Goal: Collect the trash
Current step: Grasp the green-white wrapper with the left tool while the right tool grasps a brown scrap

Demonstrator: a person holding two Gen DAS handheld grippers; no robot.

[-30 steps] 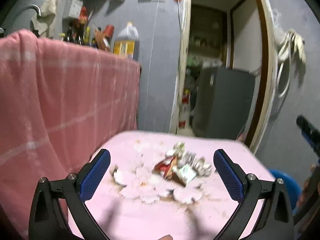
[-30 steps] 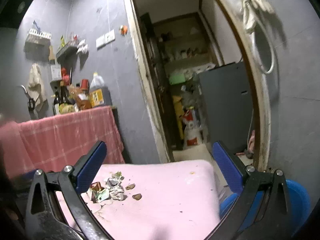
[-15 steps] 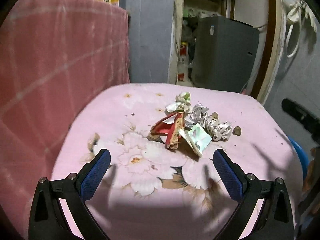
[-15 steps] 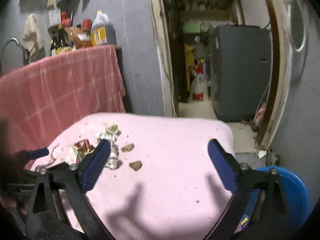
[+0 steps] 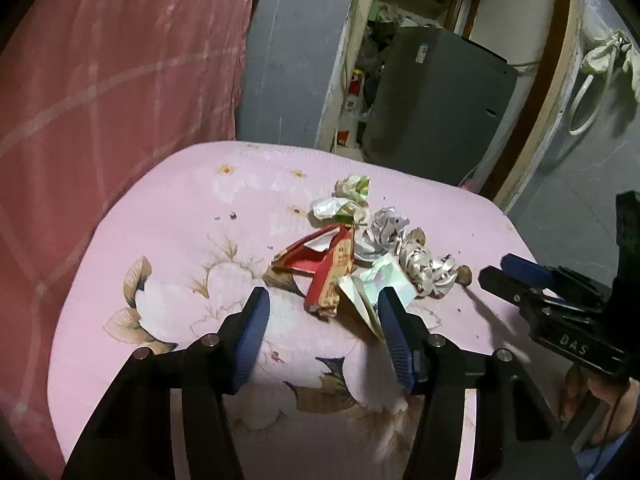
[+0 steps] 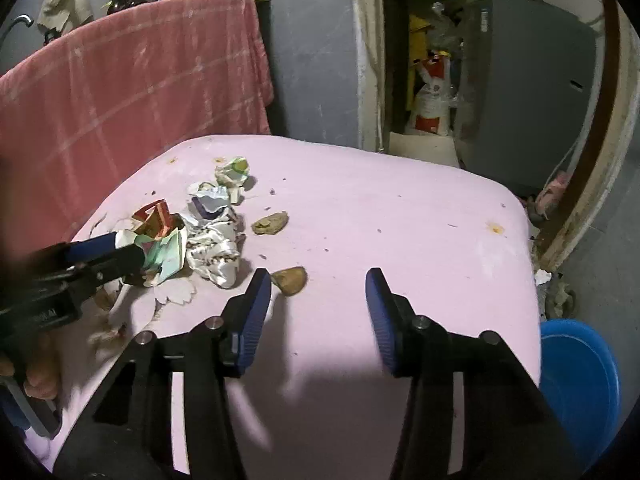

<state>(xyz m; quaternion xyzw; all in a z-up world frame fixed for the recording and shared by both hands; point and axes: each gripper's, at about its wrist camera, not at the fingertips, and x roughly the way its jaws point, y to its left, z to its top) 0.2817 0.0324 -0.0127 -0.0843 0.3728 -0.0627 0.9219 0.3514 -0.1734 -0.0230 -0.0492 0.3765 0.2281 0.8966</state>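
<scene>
A heap of trash lies on a pink flowered tablecloth: a torn red carton, a pale green wrapper, crumpled white and silver wrappers and a crumpled green-white paper. My left gripper is open, just short of the red carton, its right finger touching the green wrapper. My right gripper is open above the cloth, its left finger beside a brown scrap. A second brown scrap lies farther back. The heap also shows in the right wrist view.
A blue bin stands on the floor at the table's right. A pink checked cloth hangs over a counter at the left. A doorway with a grey cabinet lies behind the table. My right gripper shows in the left wrist view.
Both grippers have come down and forward toward the heap, and their jaws have narrowed. The left gripper now reaches the green wrapper; the right one has come up to the near brown scrap.
</scene>
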